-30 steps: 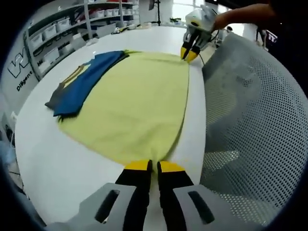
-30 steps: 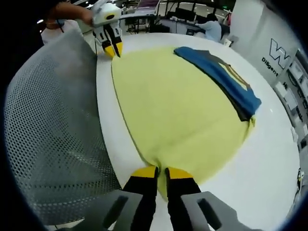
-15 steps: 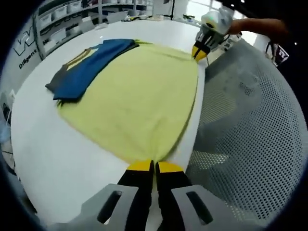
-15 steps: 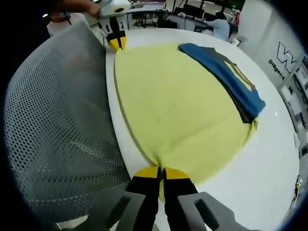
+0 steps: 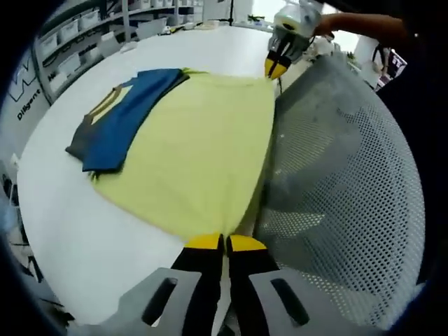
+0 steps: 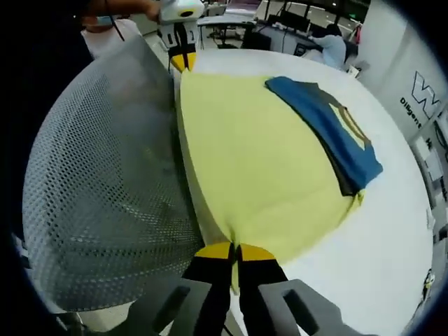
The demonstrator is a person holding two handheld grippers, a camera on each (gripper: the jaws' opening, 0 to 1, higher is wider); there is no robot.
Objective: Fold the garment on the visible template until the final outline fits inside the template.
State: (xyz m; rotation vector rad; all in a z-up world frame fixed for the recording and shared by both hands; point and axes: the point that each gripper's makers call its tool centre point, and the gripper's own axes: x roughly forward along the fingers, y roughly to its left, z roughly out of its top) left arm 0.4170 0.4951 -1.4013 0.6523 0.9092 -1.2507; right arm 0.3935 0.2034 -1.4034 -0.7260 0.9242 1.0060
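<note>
A large yellow cloth (image 5: 196,147) lies spread on the round white table (image 5: 63,224). A folded blue garment (image 5: 122,122) with grey and yellow trim rests along its far side. My left gripper (image 5: 224,241) is shut on one near corner of the yellow cloth. My right gripper (image 6: 234,250) is shut on the other near corner. The right gripper (image 5: 276,70), held by a hand, appears at the far end of the cloth's edge in the left gripper view. In the right gripper view the left gripper (image 6: 180,63) shows likewise, with the yellow cloth (image 6: 259,154) and blue garment (image 6: 329,129) beyond.
A grey mesh chair back (image 5: 336,175) stands right against the table edge beside the held cloth edge, also as the chair back (image 6: 98,189) in the right gripper view. Shelves with bins (image 5: 77,35) line the wall. A person (image 6: 332,45) sits at a desk far behind.
Both grippers have drawn the held edge of the yellow cloth toward the chair, up to the table's edge. The blue garment has stayed on the cloth.
</note>
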